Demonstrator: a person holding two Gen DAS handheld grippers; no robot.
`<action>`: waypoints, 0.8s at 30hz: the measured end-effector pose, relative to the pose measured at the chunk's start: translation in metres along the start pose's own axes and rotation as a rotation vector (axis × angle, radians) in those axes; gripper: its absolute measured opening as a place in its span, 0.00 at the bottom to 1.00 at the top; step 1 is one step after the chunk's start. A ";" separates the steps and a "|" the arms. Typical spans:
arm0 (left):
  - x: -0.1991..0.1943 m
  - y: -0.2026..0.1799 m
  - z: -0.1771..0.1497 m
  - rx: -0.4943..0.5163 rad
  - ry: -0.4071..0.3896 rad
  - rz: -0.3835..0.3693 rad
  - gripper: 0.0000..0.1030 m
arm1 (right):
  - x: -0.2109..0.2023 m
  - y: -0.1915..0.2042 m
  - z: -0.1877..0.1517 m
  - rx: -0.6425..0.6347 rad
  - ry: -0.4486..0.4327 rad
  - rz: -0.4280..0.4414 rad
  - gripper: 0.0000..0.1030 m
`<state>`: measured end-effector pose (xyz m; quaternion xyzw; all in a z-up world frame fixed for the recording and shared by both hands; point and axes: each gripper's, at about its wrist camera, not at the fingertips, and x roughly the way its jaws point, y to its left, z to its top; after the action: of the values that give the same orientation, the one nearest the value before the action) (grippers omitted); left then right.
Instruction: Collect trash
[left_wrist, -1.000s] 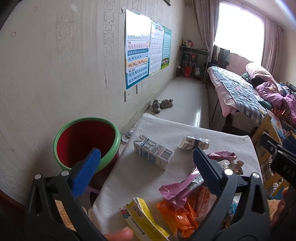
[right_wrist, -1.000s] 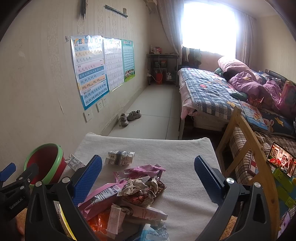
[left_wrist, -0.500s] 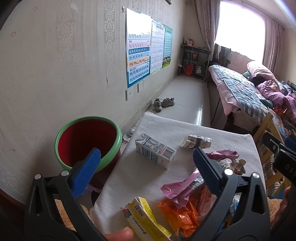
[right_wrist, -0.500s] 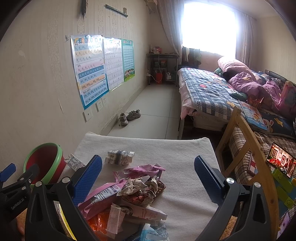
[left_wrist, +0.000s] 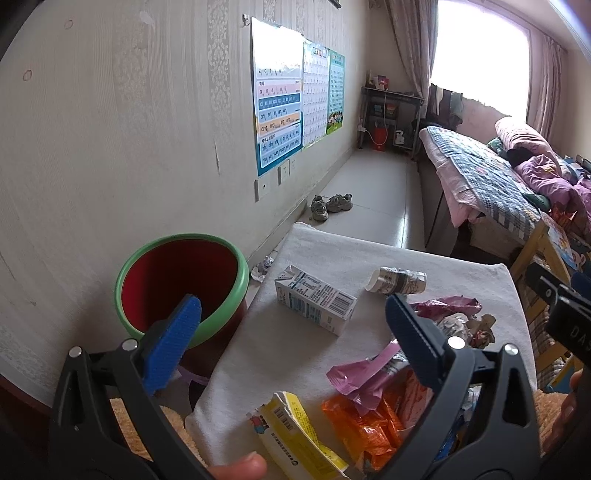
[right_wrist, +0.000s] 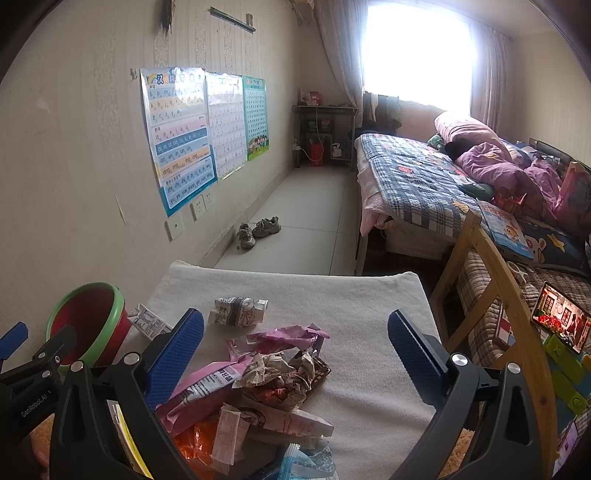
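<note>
Trash lies on a white cloth-covered table (left_wrist: 369, 254): a white milk carton (left_wrist: 316, 300), a crumpled white bottle (left_wrist: 400, 280), pink wrappers (left_wrist: 364, 371), orange wrappers (left_wrist: 364, 428) and a yellow carton (left_wrist: 295, 435). A red bin with a green rim (left_wrist: 181, 282) stands left of the table. My left gripper (left_wrist: 291, 325) is open above the table's near left corner, holding nothing. In the right wrist view, my right gripper (right_wrist: 295, 343) is open over the wrapper pile (right_wrist: 280, 373), with the crumpled bottle (right_wrist: 238, 312) and the bin (right_wrist: 88, 321) beyond to the left.
A wall with posters (left_wrist: 277, 110) runs along the left. A pair of shoes (right_wrist: 258, 230) sits on the floor past the table. A bed (right_wrist: 424, 184) and a wooden frame (right_wrist: 491, 266) stand on the right. A crumpled scrap (left_wrist: 264, 266) lies on the floor by the bin.
The left wrist view has drifted slightly, so the bin and carton sit a little further right and up. The right gripper has hardly moved. Both stay open.
</note>
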<state>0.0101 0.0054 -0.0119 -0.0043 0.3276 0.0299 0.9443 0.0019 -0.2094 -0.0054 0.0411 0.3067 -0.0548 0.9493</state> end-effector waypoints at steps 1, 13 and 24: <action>0.000 0.000 0.000 0.000 0.000 -0.001 0.95 | 0.001 0.001 0.000 0.000 0.000 0.000 0.93; 0.025 -0.011 -0.024 0.097 0.160 -0.145 0.95 | 0.015 -0.025 -0.012 0.006 0.077 0.009 0.93; 0.098 -0.078 -0.055 0.386 0.386 -0.295 0.76 | 0.033 -0.047 -0.031 0.051 0.265 0.157 0.93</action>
<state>0.0577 -0.0683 -0.1164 0.1221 0.4964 -0.1719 0.8421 0.0045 -0.2555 -0.0518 0.0956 0.4239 0.0176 0.9005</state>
